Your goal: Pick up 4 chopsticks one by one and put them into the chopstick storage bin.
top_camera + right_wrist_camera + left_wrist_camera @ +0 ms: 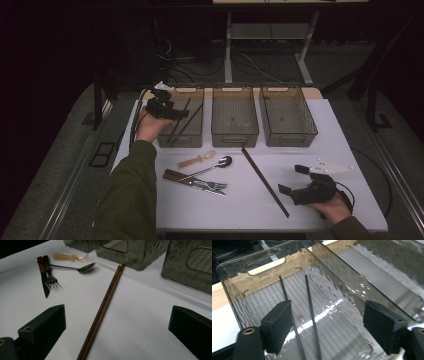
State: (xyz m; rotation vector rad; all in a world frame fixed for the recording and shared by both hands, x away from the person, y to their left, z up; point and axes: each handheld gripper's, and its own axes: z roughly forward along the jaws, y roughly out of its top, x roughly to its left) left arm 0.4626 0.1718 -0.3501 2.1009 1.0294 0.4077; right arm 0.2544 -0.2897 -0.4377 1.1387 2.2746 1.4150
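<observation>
Left gripper [172, 111] hangs over the left bin [234, 277], fingers wide and empty above two black chopsticks [310, 302] inside; withdraw straight up while the right gripper [294, 181], fingers wide and empty, straddles the brown chopsticks [105, 305] on the desk [140, 322]

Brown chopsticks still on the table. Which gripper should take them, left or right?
Right, probably. The right gripper sits low beside the brown chopsticks, jaws open, and they lie between its jaws in the right gripper view. The left gripper is open over the left bin, which holds two black chopsticks.
</observation>
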